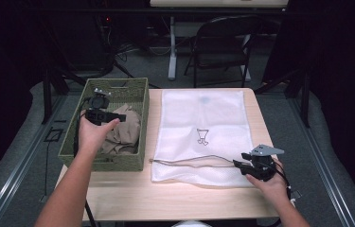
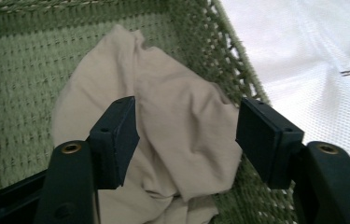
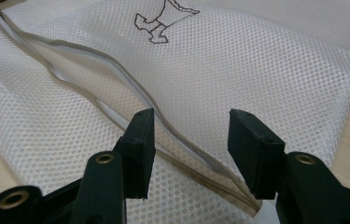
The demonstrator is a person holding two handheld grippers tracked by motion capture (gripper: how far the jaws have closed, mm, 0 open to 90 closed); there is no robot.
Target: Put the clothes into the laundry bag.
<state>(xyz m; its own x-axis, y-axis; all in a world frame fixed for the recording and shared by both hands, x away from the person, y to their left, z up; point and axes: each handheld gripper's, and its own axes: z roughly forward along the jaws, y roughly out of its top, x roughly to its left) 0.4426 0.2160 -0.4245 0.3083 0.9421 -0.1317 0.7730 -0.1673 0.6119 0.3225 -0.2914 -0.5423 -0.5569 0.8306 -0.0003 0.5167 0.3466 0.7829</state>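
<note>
High view: the left gripper (image 1: 111,115) hovers inside a green woven basket (image 1: 136,85), its jaws released just above a crumpled beige cloth (image 1: 125,135). The right gripper (image 1: 241,161) rests at the near edge of a white mesh bag (image 1: 203,113) lying flat on the counter (image 1: 175,198).

Left gripper view: the 2 jaws stand apart, gripping nothing, with the beige cloth (image 2: 177,140) between and beyond them.

Right gripper view: the jaws stand released, and the bag's open zipper (image 3: 130,88) runs between them across the mesh.

Basket walls (image 1: 137,124) hem the cloth (image 1: 127,133); open above.
</note>
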